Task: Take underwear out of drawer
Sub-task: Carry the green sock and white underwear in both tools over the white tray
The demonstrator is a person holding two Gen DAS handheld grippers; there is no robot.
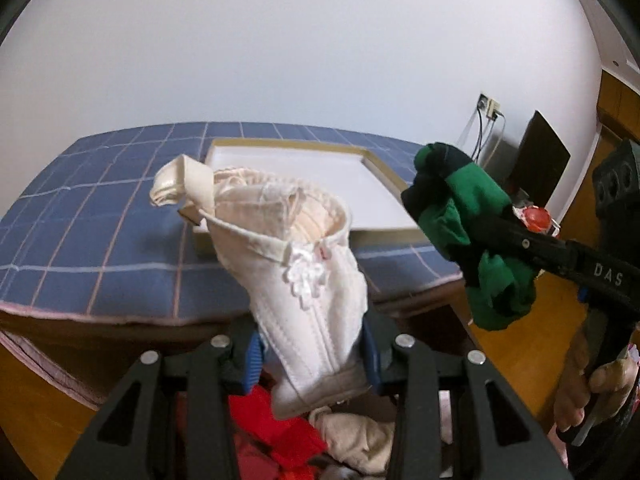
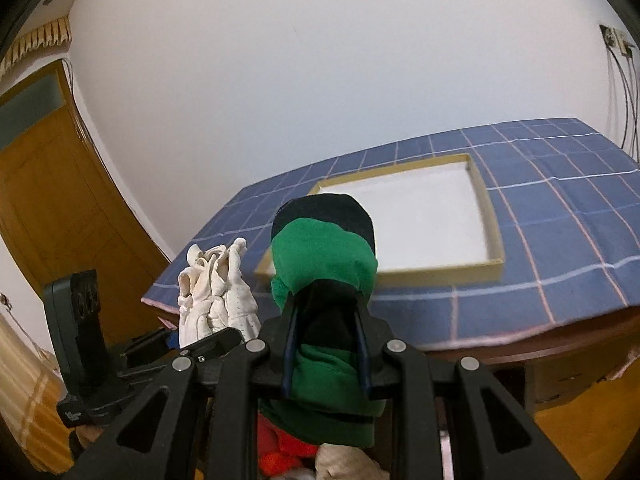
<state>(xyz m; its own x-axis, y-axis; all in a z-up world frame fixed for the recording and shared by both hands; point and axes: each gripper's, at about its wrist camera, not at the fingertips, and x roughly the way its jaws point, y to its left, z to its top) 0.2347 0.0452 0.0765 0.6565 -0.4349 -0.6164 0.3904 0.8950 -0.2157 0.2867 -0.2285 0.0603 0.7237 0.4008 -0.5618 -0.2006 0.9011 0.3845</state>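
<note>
Underwear lifted clear: left gripper (image 1: 312,356) clamps a cream pair (image 1: 296,272), right gripper (image 2: 326,354) a green pair (image 2: 326,268), both aimed toward the table's (image 2: 560,216) tray (image 2: 494,236), likely for drop-off.

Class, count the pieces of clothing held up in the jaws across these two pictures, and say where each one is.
2. A cream garment is clamped in the left gripper; a green and black garment is clamped in the right gripper. More clothes lie below, partly hidden.
</note>
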